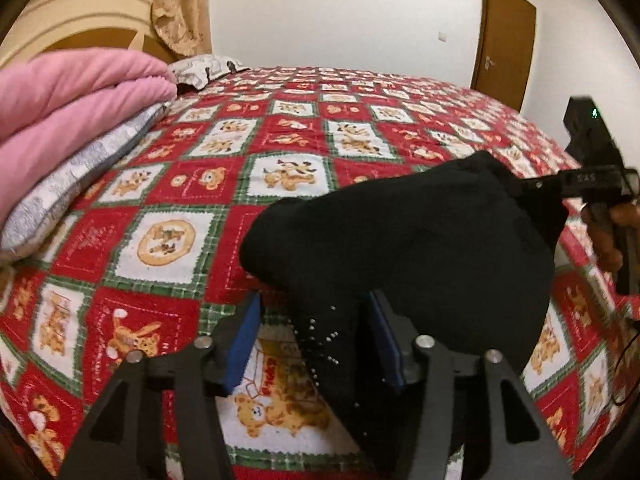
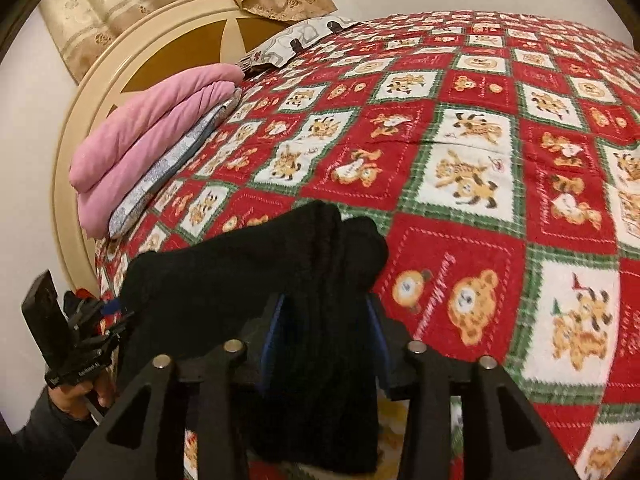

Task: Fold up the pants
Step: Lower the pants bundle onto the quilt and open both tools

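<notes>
Black pants (image 1: 420,248) hang in the air above the bed, held between both grippers. My left gripper (image 1: 316,320) has the cloth between its blue pads, but a gap shows beside the left pad. My right gripper (image 2: 326,316) is shut on a bunched part of the pants (image 2: 320,280), which fill the space between its pads. The right gripper also shows at the right of the left wrist view (image 1: 532,188), pinching the cloth's far corner. The left gripper shows at the lower left of the right wrist view (image 2: 116,320).
The bed is covered by a red, green and white bear-print blanket (image 1: 280,140). Folded pink bedding (image 1: 72,100) on a grey pillow lies at the left by the cream headboard (image 2: 120,76). A brown door (image 1: 504,36) stands in the far wall.
</notes>
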